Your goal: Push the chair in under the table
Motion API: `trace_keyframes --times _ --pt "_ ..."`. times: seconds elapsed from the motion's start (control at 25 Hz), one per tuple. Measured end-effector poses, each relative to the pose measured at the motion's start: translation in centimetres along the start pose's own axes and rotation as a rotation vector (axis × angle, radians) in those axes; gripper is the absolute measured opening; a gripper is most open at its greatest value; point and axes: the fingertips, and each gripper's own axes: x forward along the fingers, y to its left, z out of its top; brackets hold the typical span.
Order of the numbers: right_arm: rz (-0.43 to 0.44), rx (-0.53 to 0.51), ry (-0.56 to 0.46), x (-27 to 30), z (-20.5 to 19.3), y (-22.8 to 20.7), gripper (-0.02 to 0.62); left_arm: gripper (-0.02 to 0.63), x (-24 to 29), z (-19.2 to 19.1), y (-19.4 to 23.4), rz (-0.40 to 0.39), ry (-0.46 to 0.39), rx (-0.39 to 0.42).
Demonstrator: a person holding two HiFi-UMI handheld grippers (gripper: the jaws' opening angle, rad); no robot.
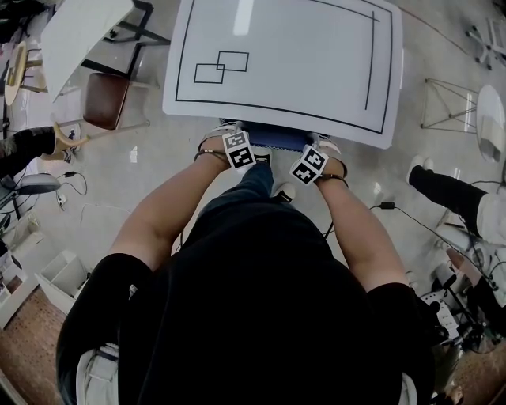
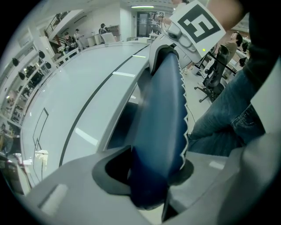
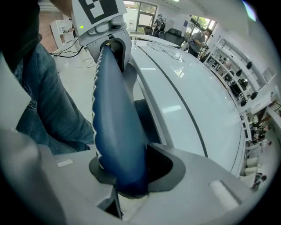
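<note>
The chair's blue padded back (image 1: pixel 285 141) shows as a narrow strip just under the near edge of the white table (image 1: pixel 237 24), which has black lines on its top. My left gripper (image 1: pixel 230 133) points down and is shut on the left part of the back's top edge (image 2: pixel 160 118). My right gripper (image 1: pixel 325 147) is shut on the right part (image 3: pixel 116 118). In the left gripper view the pads clamp the blue back at my left gripper (image 2: pixel 151 180), with the other gripper further along. The right gripper view shows the same at my right gripper (image 3: pixel 125 176). The seat is hidden under the table.
A brown-seated chair (image 1: pixel 107 99) and another white table (image 1: pixel 79 32) stand at the far left. A wire-frame stool (image 1: pixel 447 103) and someone's leg (image 1: pixel 447 194) are at the right. Cables (image 1: pixel 387 206) run over the floor, and white boxes (image 1: pixel 63 277) lie at the near left.
</note>
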Motion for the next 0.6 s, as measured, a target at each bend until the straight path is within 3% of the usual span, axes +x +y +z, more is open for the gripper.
trace_keyframes --times 0.6 --pt "0.011 0.036 0.005 -0.79 -0.26 0.16 0.183 0.308 -0.09 -0.07 -0.22 -0.021 -0.006 -0.011"
